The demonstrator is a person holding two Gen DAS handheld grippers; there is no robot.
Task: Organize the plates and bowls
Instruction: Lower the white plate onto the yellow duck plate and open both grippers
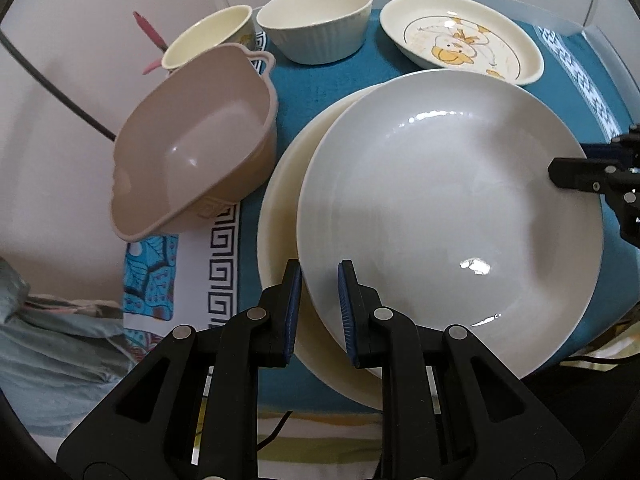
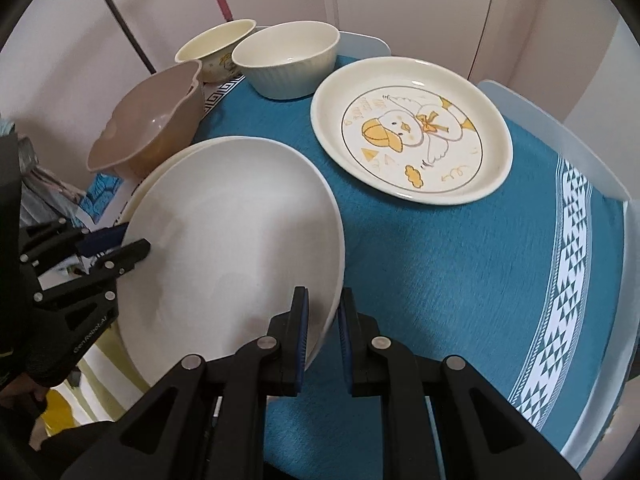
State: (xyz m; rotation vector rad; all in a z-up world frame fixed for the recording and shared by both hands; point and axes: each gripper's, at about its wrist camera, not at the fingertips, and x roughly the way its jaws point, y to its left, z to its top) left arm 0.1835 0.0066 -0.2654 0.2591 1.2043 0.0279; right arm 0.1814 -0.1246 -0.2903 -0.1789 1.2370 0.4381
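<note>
I have both grippers, left gripper [image 1: 318, 312] and right gripper [image 2: 322, 338], clamped on opposite rims of the white plate [image 1: 448, 216], held over the cream plate [image 1: 280, 216]; next I judge: lower level, then release

pale pink walls [image 1: 60, 140] and a white door [image 2: 408, 12] behind.

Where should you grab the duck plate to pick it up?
Grab the duck plate by its raised rim, probably at the near edge, coming down from above with one finger inside and one outside. It lies flat on the blue cloth, so nothing can slide under it, and that side has open space around it.
</note>
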